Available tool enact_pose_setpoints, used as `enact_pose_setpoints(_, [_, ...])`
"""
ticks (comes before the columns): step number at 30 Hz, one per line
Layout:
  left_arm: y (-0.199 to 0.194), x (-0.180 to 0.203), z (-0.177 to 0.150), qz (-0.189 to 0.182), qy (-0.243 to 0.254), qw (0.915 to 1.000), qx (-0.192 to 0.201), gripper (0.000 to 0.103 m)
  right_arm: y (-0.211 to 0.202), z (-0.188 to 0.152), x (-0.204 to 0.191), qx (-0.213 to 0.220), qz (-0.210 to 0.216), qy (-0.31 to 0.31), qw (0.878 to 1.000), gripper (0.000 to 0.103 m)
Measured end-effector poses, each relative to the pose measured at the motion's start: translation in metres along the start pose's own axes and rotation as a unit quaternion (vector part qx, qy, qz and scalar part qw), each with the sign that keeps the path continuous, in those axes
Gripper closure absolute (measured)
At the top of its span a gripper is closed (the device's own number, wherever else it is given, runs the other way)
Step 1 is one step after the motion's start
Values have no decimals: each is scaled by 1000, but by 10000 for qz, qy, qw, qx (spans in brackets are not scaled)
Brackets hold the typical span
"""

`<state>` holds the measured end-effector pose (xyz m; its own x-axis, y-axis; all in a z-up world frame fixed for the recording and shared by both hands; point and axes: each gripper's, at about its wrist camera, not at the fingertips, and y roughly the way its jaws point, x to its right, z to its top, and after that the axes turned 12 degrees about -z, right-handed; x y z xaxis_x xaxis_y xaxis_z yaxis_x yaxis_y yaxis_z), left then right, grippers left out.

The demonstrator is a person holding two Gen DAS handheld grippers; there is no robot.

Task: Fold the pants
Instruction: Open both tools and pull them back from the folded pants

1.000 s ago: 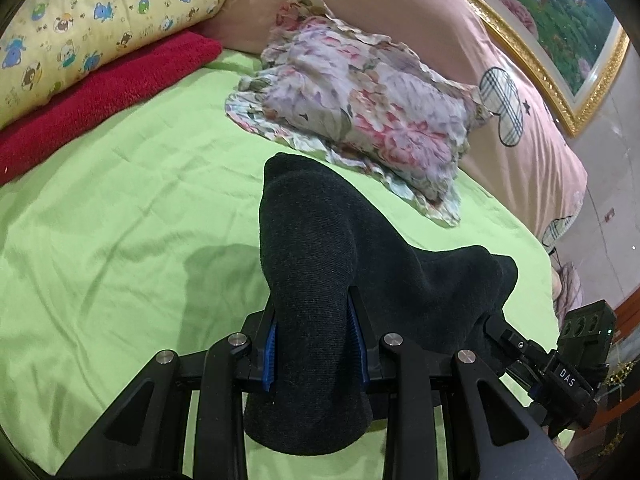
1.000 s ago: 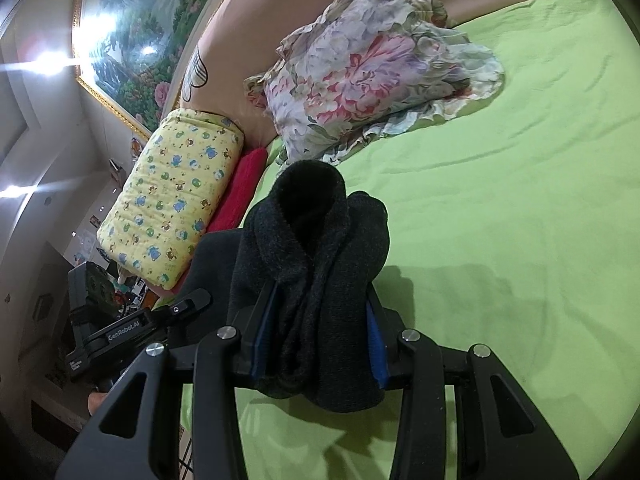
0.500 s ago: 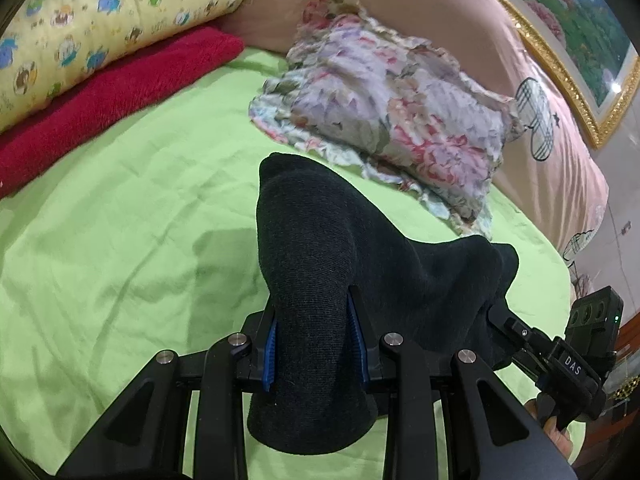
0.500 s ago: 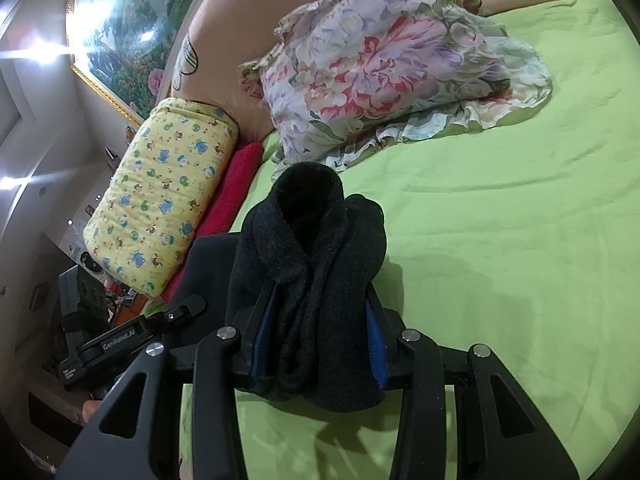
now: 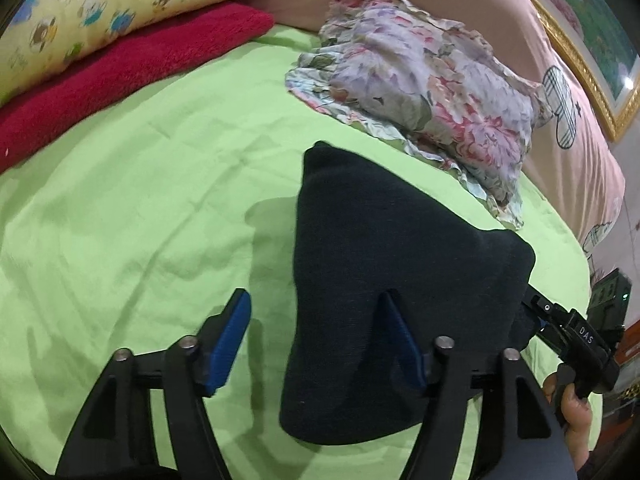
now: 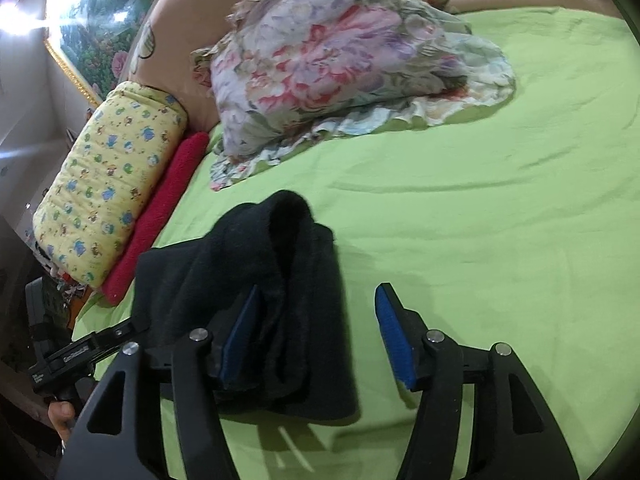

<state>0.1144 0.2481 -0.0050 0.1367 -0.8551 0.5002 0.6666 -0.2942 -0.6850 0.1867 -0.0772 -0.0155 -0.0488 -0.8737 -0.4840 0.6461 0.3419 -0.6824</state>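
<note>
Green bed sheet [image 5: 140,200] is carrying the dark pants [image 5: 380,280], bunched near me, floral pillow [image 5: 420,92] beyond. I am holding the left hand-held gripper [image 5: 316,340] and right hand-held gripper [image 6: 320,336] wide, cloth draping one finger of each. Pulling away carelessly could snag and undo the fold.

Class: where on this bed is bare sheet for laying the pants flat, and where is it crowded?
Bare green sheet lies between the red towel and dark pants, and right of the pants in the right wrist view. The floral pillow crowds the head end.
</note>
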Motion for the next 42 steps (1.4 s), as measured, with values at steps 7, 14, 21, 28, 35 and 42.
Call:
enact_pose_setpoints(7, [-2, 1, -3, 103, -18, 9999, 18, 29, 3, -1, 4, -28, -78, 15, 10000, 40])
enact_pose_setpoints(14, [-20, 10, -13, 242, 94, 9997, 20, 29, -17, -5, -6, 100, -156, -138, 9997, 38])
enact_pose_setpoints(21, [-38, 21, -32, 523, 393, 9978, 82, 26, -43, -21, -33, 356, -132, -717, 9967, 33])
enact_pose_setpoints(28, [-46, 27, -56, 721, 680, 9951, 46, 24, -65, -44, -58, 618, -27, -1413, 9880, 22])
enact_pose_setpoints(35, [-50, 31, -73, 834, 903, 9924, 67, 21, -70, -64, -63, 585, -106, -1605, 9853, 19])
enact_pose_setpoints(42, [-43, 34, -86, 986, 1190, 9880, 76, 19, -72, -79, -67, 658, -180, -1831, 9807, 15])
